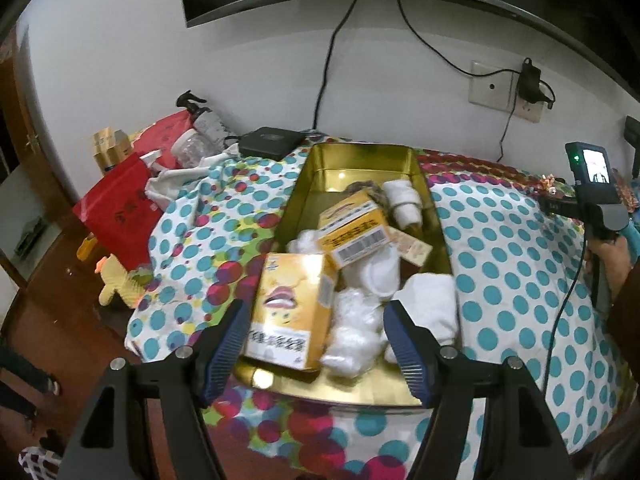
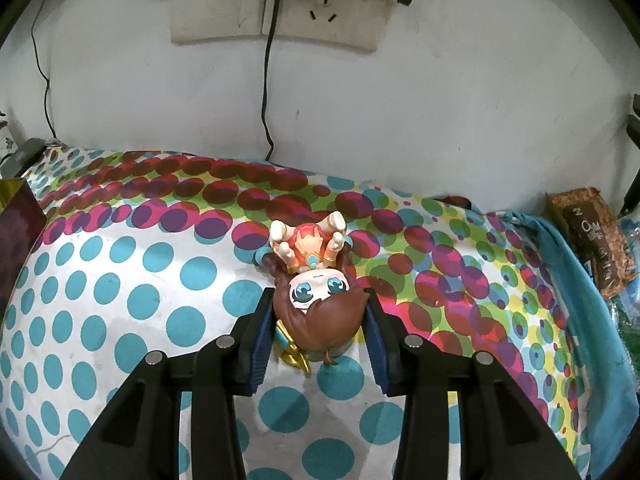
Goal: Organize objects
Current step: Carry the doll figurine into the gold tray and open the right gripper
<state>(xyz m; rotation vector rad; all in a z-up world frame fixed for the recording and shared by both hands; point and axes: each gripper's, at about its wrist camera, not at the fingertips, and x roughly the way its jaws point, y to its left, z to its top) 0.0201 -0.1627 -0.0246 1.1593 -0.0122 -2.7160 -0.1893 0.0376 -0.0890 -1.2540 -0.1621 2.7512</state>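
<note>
while gold tin (image 1: 362,160) holds yellow boxes (image 1: 354,230) (white cloths (image 1: 430,308) too).

White wall (image 2: 440,100), dotted tablecloth (image 2: 100,280)

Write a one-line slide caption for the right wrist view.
Right gripper fingers clamp the brown-haired head of an upside-down toy figurine above the polka-dot cloth.

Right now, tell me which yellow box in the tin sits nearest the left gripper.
The yellow box with lips printed, between the left gripper's fingers; the barcode box lies deeper.
</note>
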